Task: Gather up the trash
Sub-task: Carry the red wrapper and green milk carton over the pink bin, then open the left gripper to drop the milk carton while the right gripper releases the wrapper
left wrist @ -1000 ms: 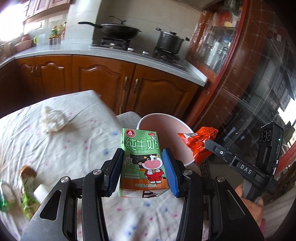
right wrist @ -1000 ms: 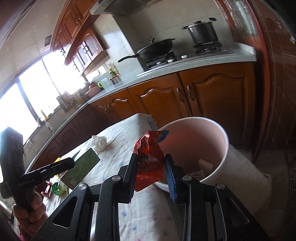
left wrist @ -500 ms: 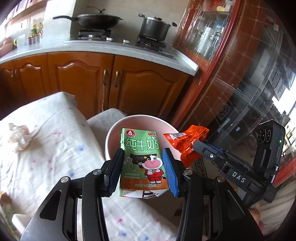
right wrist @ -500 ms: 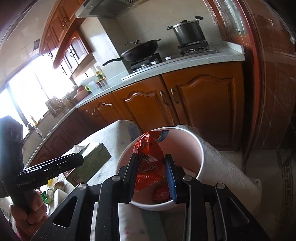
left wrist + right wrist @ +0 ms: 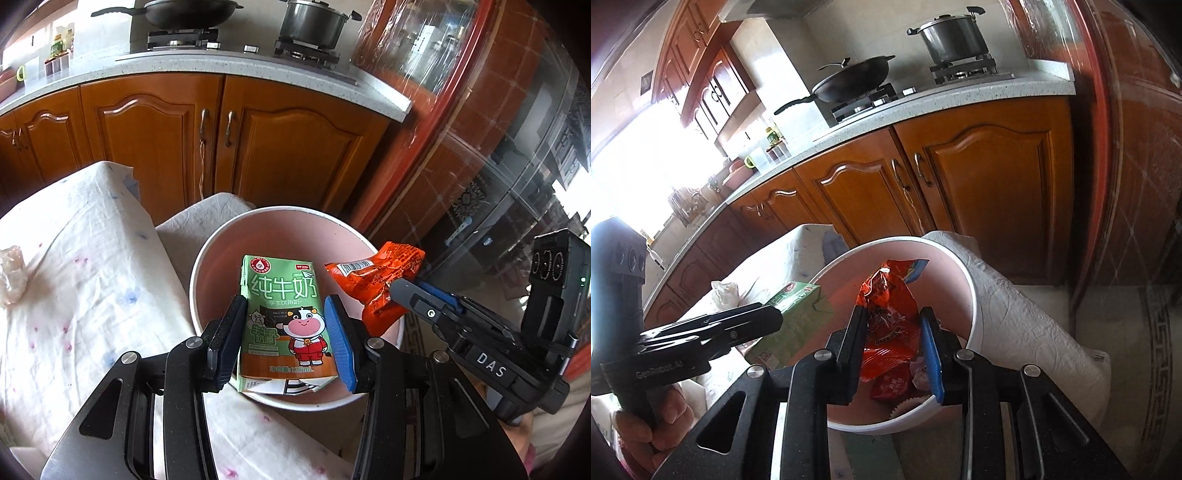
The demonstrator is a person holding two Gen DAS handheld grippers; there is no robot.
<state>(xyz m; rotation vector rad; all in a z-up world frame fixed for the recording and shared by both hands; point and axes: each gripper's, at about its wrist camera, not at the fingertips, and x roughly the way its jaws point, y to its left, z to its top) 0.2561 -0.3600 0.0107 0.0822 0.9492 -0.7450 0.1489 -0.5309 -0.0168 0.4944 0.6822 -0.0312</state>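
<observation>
My left gripper [image 5: 282,332] is shut on a green milk carton [image 5: 282,314] with a cartoon cow, held upright over the mouth of a pink bin [image 5: 221,258]. My right gripper [image 5: 894,339] is shut on a crumpled orange-red snack wrapper [image 5: 890,314], also held over the bin [image 5: 960,273]. In the left wrist view the wrapper [image 5: 376,275] hangs over the bin's right rim. In the right wrist view the carton [image 5: 798,314] sits at the bin's left rim. Some trash lies at the bin's bottom [image 5: 897,387].
A table with a white dotted cloth [image 5: 81,295] lies left of the bin, with a crumpled tissue [image 5: 13,273] on it. Wooden kitchen cabinets [image 5: 166,140] stand behind. A red glass-fronted cabinet [image 5: 461,147] is at the right.
Both grippers have moved from beside the bin to over its opening, carrying the carton and the wrapper. The table has slid to the left of view.
</observation>
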